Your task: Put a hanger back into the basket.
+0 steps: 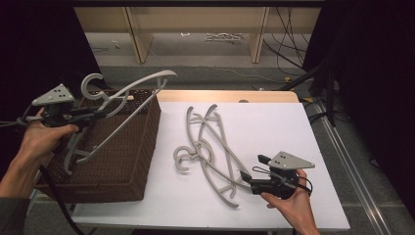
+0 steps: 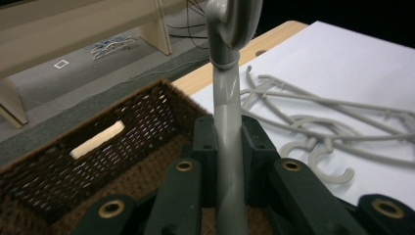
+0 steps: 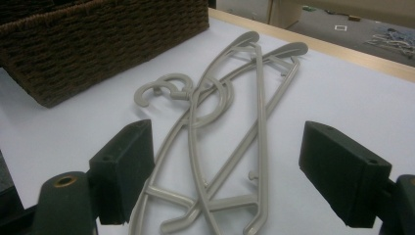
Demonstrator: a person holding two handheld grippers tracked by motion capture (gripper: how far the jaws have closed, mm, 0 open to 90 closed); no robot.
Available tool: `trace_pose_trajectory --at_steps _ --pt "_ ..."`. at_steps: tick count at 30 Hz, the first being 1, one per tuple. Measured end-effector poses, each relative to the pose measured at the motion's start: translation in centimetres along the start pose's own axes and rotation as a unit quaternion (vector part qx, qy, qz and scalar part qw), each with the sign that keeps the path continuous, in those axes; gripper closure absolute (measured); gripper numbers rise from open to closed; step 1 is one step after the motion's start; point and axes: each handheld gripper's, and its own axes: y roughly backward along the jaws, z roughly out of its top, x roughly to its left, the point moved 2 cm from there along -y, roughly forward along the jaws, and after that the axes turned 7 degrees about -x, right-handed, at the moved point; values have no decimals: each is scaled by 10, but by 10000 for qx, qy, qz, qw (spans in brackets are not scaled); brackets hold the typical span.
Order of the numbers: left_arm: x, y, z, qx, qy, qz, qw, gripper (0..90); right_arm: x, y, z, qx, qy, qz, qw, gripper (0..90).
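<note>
At the bottom of the left gripper view the left gripper [image 2: 227, 142] has its two black jaws pressed on the neck of a grey hanger [image 2: 226, 122], whose hook runs up out of the top of the frame. Behind the jaws, at lower left, lies the inside of the brown basket [image 2: 103, 161], with a slot handle cut in its far wall. To the right, on the white table [image 2: 352, 63], the other hangers [image 2: 318, 127] lie tangled.

In the high view the same gripper [image 1: 100, 113] sits at centre left, held in the left hand [image 1: 41, 139], over the basket [image 1: 132, 161]. The held hanger [image 1: 129, 98] slants above the basket, its hook at the upper left and one arm reaching toward the upper middle of the frame, the other pointing down into the basket.

At lower right of the high view the right hand [image 1: 291, 203] holds the right gripper [image 1: 244, 180], which points left at the lower end of the pile [image 1: 210, 147] in the middle of the table [image 1: 274, 127].

In the right gripper view its jaws stand wide apart at the bottom corners, gripping nothing; the ends of the hangers [image 3: 235, 132] lie on the table between them, not touched by either pad. The hooks curl at centre left, and the basket [image 3: 98, 44] fills the upper left.
</note>
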Motion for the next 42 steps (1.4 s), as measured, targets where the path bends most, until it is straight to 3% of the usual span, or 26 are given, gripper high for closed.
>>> trace_pose_trajectory --at_steps 7,16,26,29,31,32,36,37,42 --pt "15 8 -23 120 111 229 9996 795 2 -2 -1 22 11 39 10000 212" --pt "27 11 -46 206 153 295 9992 795 1 -4 -3 54 -4 39 10000 213" --pt "39 14 -65 396 355 471 9975 795 -2 -5 -7 99 -58 3 9999 214" --pt "42 10 -70 492 422 531 9965 795 -2 -5 -7 105 -57 2 9999 213" --pt "45 8 -73 605 327 486 9964 795 -2 -6 -7 105 -60 8 9999 213" --pt "43 5 -74 631 462 514 9956 795 -2 -5 -7 179 -41 -8 9998 213" --pt "45 -4 -77 881 317 501 9943 795 -1 -7 -8 144 -54 36 9999 213" --pt "48 -6 -77 940 158 439 9945 795 -1 -7 -9 161 -55 43 9998 212" --pt "48 -17 -86 1173 370 473 9913 795 -1 -7 -10 191 -60 45 9998 211"
